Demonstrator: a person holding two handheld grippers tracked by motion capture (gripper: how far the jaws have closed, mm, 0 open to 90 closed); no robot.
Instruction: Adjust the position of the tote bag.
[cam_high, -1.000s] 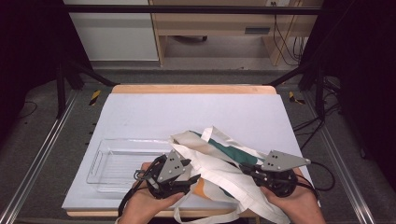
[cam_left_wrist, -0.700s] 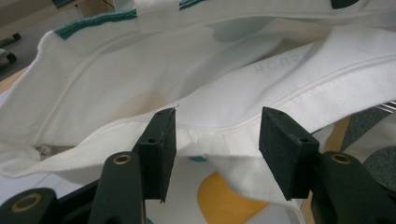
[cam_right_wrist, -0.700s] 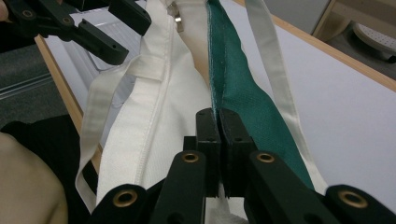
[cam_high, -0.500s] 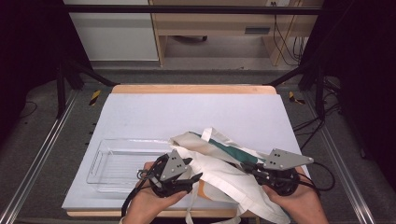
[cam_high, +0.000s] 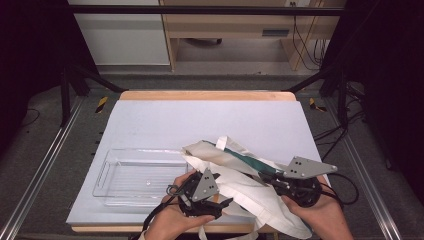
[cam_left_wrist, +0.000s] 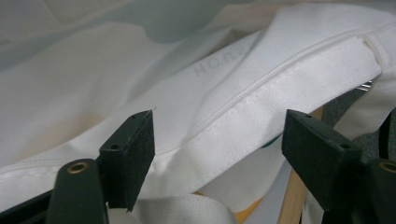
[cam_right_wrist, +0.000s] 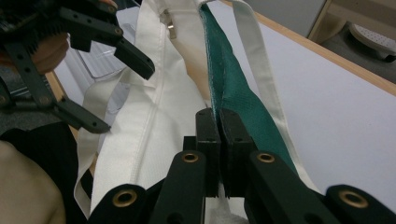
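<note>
High view: white bag (cam_high: 250, 192) lies at the table's (cam_high: 150, 120) near edge, just right of a clear tray (cam_high: 125, 175); both hands hold grippers on it. Left gripper (cam_left_wrist: 217, 149) view: jaws spread wide around the bag's hem. Right gripper (cam_right_wrist: 218, 126) view: jaws pressed together, pinching the bag's green edge (cam_right_wrist: 233, 88).

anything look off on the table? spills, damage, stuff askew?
No spill or damage shows. The white tote bag lies crumpled, and its near end hangs past the table's front edge. The right gripper is shut on its green edge; the left gripper is open at a hem. The clear tray sits square.
</note>
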